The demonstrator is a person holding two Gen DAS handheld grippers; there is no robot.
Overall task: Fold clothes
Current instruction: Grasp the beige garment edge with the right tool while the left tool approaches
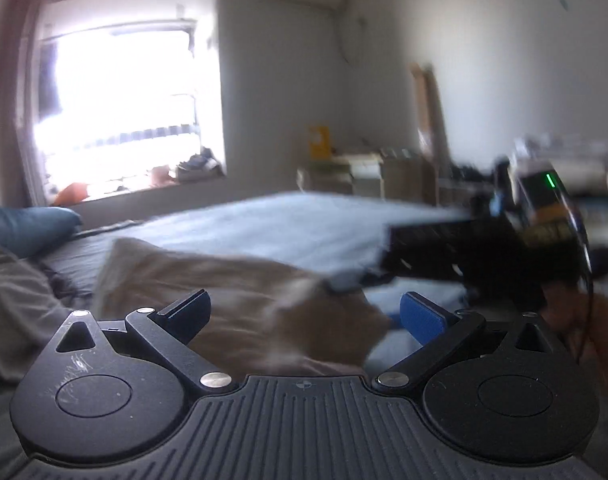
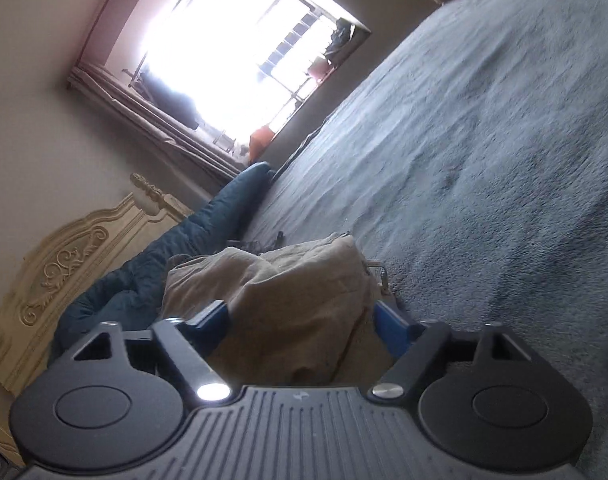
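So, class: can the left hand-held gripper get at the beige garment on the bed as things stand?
Probably yes. The left hand-held gripper is open with the beige garment right ahead between its fingers, nothing blocking; the blur hides any contact.

The left gripper (image 1: 304,316) is held level with its jaws spread wide. The right gripper (image 2: 304,320) is rolled toward ten o'clock, its jaws likewise parted.
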